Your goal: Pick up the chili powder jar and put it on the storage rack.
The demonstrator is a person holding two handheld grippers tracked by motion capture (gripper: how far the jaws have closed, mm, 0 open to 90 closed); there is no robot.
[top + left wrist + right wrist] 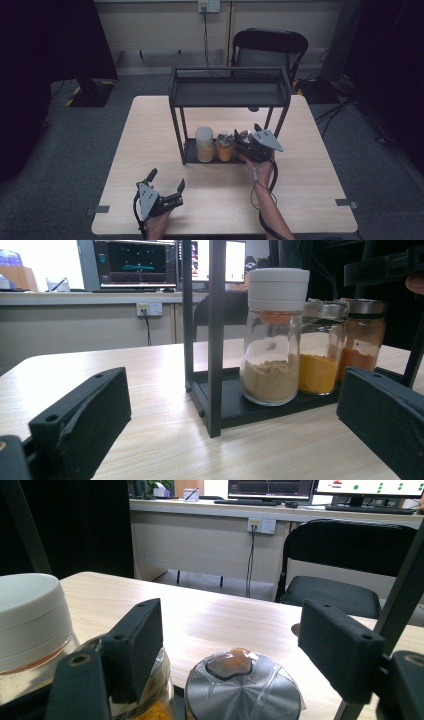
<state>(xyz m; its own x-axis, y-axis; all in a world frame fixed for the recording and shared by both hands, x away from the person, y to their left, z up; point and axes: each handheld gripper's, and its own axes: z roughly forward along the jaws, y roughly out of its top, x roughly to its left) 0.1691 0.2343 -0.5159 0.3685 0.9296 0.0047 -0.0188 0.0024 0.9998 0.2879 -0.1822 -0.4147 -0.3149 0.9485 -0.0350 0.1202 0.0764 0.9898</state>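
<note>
Left gripper view: three spice jars

Rack posts flanking jars

Upright metal-lidded spice jar on rack's lower shelf

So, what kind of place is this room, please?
Probably an office or lab used for recording. A desk with computer monitors stands along the far wall, a black folding chair faces the wooden table, and cables run across the grey carpet.
</note>
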